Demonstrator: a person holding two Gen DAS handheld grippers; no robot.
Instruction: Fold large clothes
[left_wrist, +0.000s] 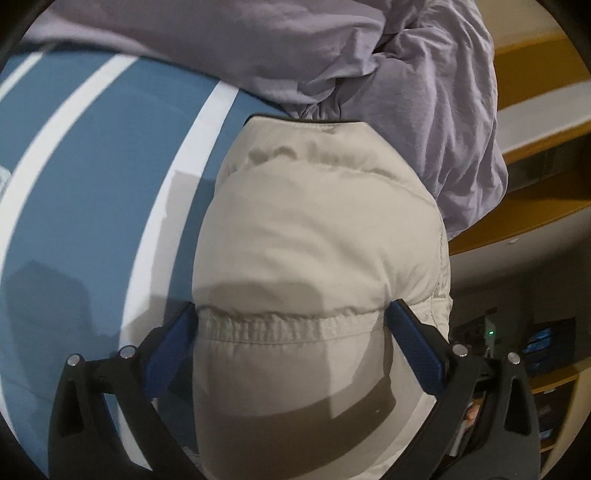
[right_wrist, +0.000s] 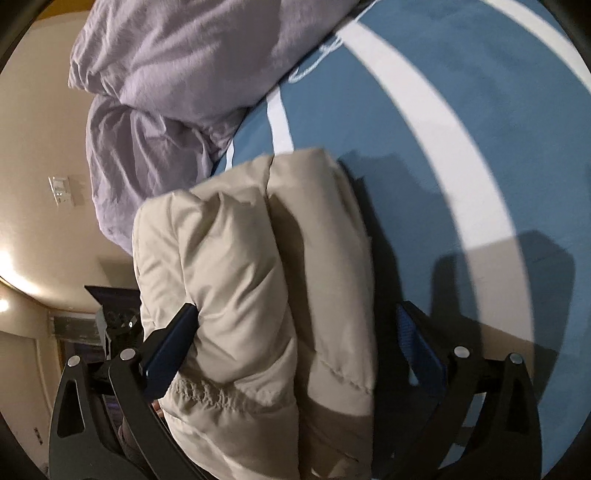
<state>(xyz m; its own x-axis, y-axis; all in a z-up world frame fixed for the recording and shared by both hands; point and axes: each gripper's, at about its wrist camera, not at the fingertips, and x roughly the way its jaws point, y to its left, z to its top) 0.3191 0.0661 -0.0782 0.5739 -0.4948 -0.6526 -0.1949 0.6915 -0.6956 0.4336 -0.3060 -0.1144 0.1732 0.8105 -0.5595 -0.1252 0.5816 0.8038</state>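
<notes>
puffy beige jacket (left_wrist: 317, 236) lies bunched on the bed (left_wrist: 92, 177), on the blue cover with white stripes, just beside a heap of lilac bedding (left_wrist: 424, 92) near the bed's edge. left tongs (left_wrist: 291, 325) straddle it at a gathered, elastic-looking seam, both blue pads pressed into the padding, so they look clenched on the jacket. right tongs (right_wrist: 295, 332) stand wide: one pad touches the bulging quilted side, the other sits apart over the blue cover, so they look released, though the folds hide part of the gap and i can't be sure nothing is pinched. from the right view the jacket seems already doubled over itself in thick layers. my guess is a fold is midway, the bundle being gathered. next move would call for the right tongs to close on the free layers, then both to carry that end over and press it flat.
</notes>
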